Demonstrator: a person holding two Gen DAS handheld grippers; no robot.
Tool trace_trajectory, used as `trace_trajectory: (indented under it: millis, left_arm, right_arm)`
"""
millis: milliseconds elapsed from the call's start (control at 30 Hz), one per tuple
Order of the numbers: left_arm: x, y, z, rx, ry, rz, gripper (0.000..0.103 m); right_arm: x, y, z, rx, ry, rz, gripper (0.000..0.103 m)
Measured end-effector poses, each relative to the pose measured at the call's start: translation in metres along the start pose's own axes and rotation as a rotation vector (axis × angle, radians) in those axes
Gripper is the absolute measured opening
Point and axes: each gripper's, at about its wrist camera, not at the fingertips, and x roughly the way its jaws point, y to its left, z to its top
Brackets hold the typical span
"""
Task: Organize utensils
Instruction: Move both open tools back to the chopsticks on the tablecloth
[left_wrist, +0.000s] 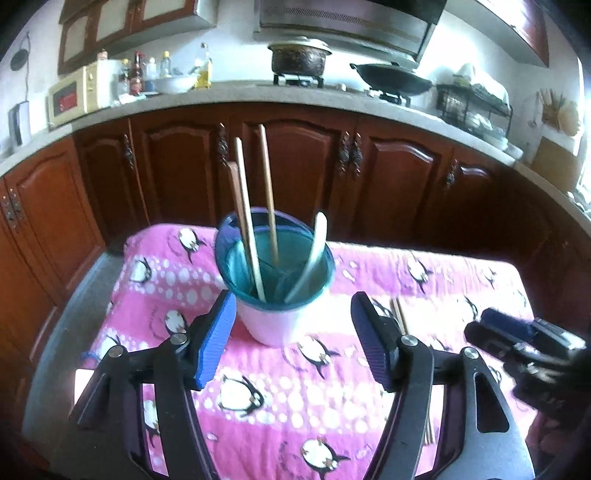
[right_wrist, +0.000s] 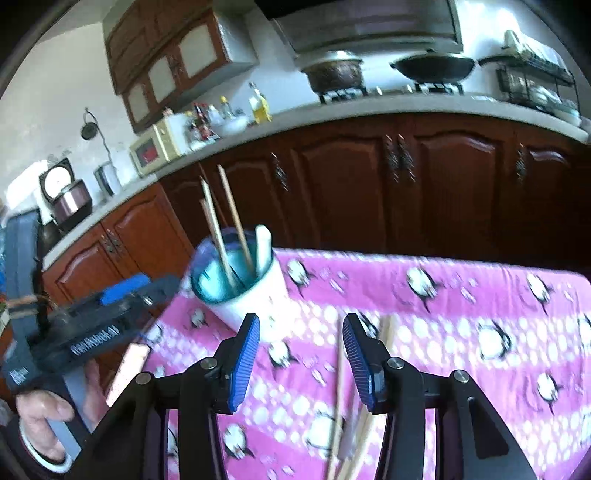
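A white utensil cup with a teal inside (left_wrist: 275, 295) stands on the pink penguin cloth (left_wrist: 258, 406). It holds chopsticks (left_wrist: 247, 221) and a white spoon (left_wrist: 314, 254). My left gripper (left_wrist: 291, 317) is open and empty, just in front of the cup. In the right wrist view the cup (right_wrist: 240, 291) is ahead to the left. My right gripper (right_wrist: 301, 343) is open and empty above loose chopsticks (right_wrist: 340, 387) lying on the cloth. Some loose chopsticks (left_wrist: 399, 317) show by the left gripper's right finger.
Dark wooden cabinets (left_wrist: 295, 162) and a counter with a microwave (left_wrist: 74, 96), bottles, a pot (left_wrist: 299, 59) and a wok (left_wrist: 391, 77) stand behind the table. The right gripper's body (left_wrist: 524, 347) is at the table's right; the left one (right_wrist: 92, 332) shows at left.
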Motion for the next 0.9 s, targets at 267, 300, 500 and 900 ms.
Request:
trace_trajectory:
  millis: [267,300,500,900]
  left_arm:
    - [0.009,0.01,-0.019,-0.027,0.08,-0.01,0.069]
    - [0.009,0.013,-0.021,-0.028,0.089,-0.002,0.069]
    - [0.013,0.024,-0.026,-0.051,0.114,0.012,0.069]
    - [0.022,0.018,-0.03,-0.053,0.136,-0.005,0.069]
  right_arm:
    - [0.056,-0.035,-0.059,0.089,0.271,-0.004,0.038]
    - [0.063,-0.038,-0.064,0.099,0.289,-0.006,0.037]
    - [0.086,-0.057,-0.069,0.175,0.315,-0.087,0.036]
    - [0.059,-0.041,-0.09,0.339,0.35,0.195,0.011]
